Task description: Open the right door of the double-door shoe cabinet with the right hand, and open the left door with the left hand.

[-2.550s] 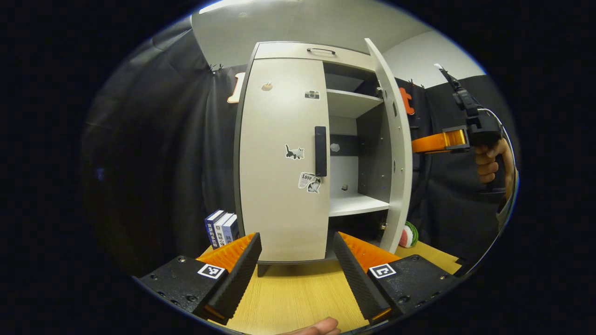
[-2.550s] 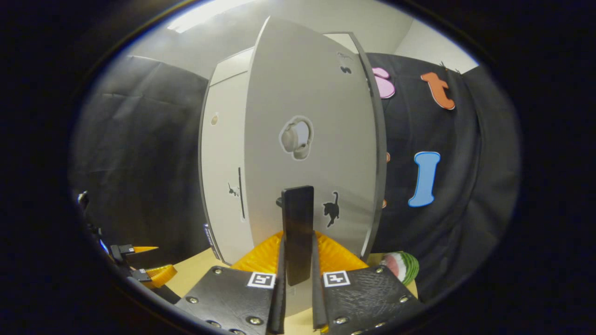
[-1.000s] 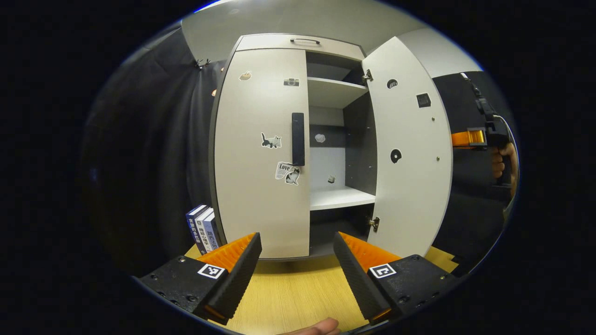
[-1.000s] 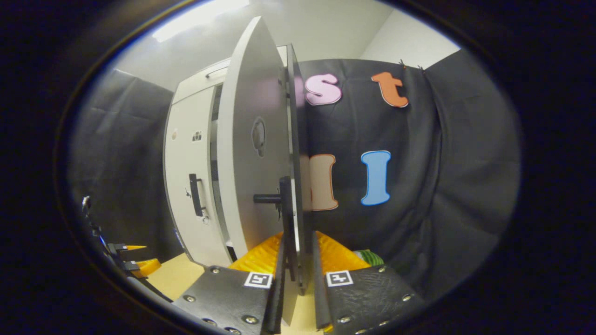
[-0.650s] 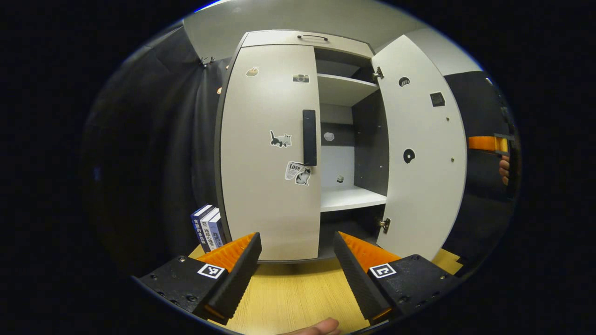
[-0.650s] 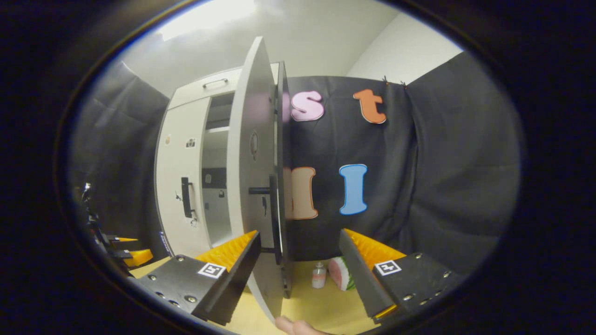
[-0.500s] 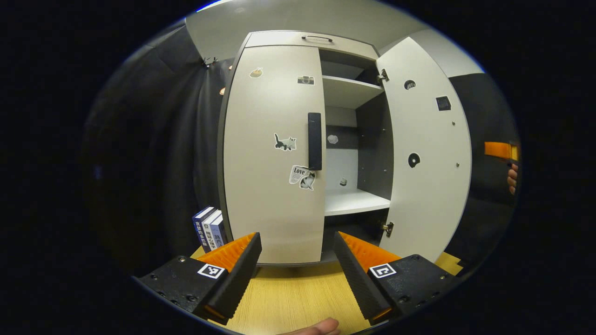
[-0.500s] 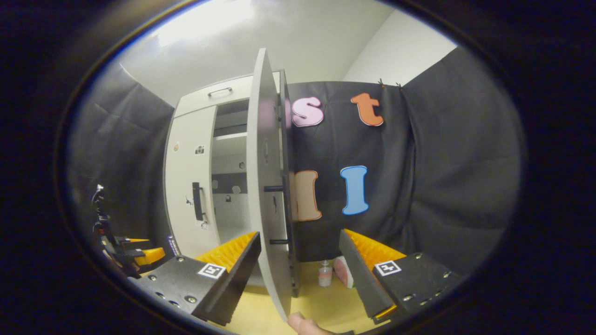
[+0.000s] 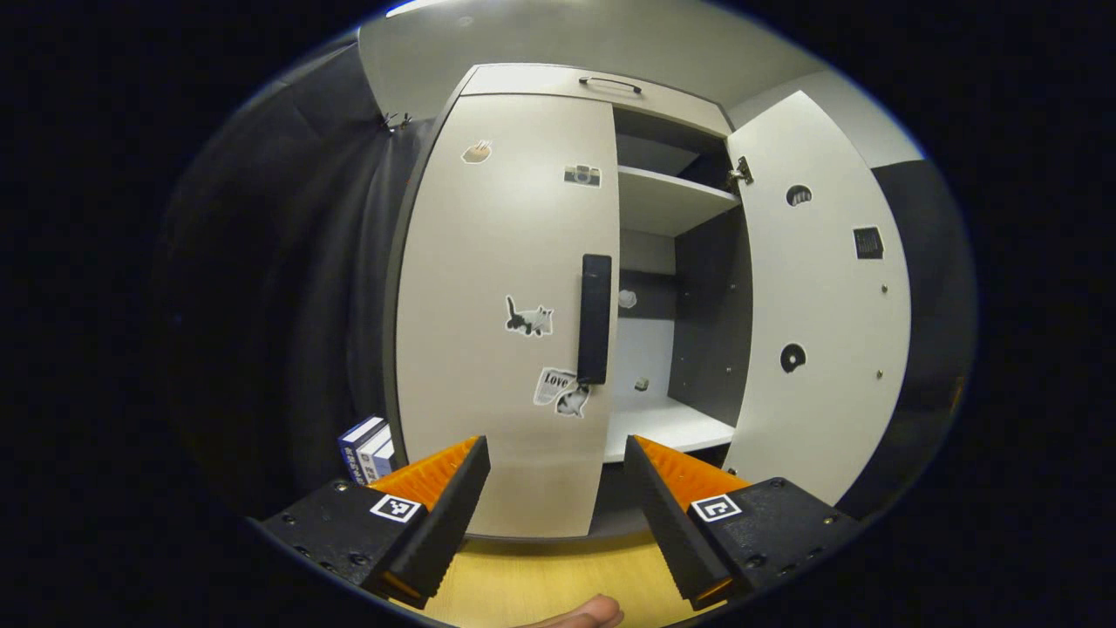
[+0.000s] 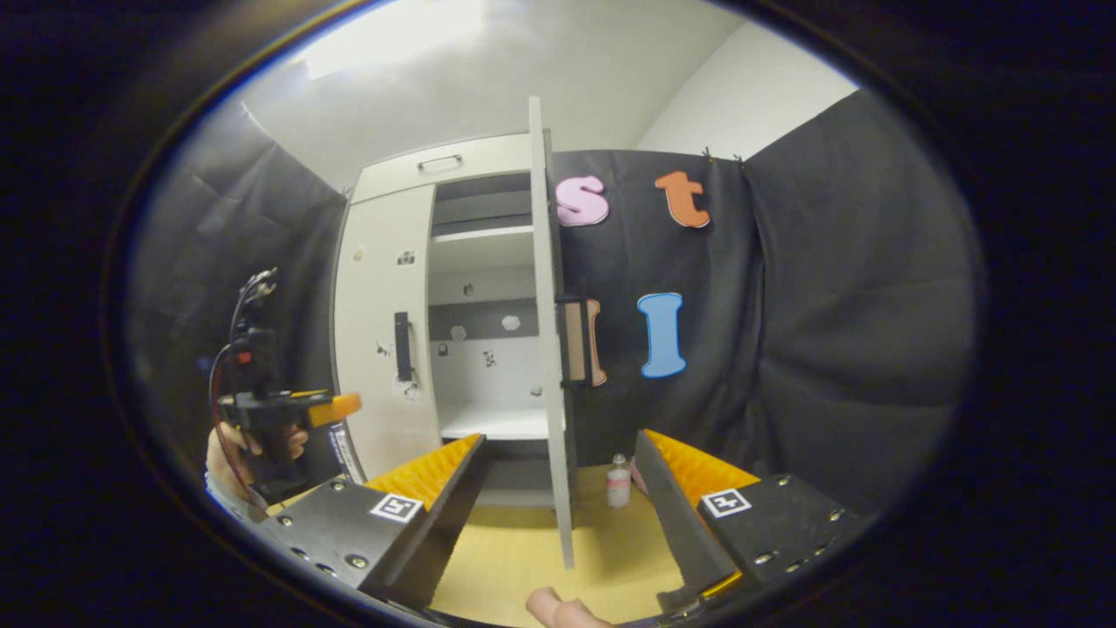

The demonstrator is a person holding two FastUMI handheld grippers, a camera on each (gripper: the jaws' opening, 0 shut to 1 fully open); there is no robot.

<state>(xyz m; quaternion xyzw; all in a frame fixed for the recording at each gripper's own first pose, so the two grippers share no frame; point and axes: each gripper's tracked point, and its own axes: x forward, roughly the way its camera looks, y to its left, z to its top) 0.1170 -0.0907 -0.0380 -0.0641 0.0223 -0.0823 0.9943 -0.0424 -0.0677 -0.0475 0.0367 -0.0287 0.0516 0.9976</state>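
The pale shoe cabinet stands on a wooden table. Its left door is closed, with stickers and a black vertical handle at its right edge. The right door is swung wide, baring white shelves. My left gripper is open, close in front of the left door and just below its handle, touching nothing. In the right gripper view, the right door stands edge-on with its handle free. My right gripper is open, back from that edge. A hand holds the left gripper near the left door.
Upright books stand left of the cabinet. A small bottle sits on the table to the right of the open door. Black cloth walls close in both sides and the back.
My right gripper swung the right door wide, let go of its handle, opened and drew back. My left gripper has moved closer to the left door.
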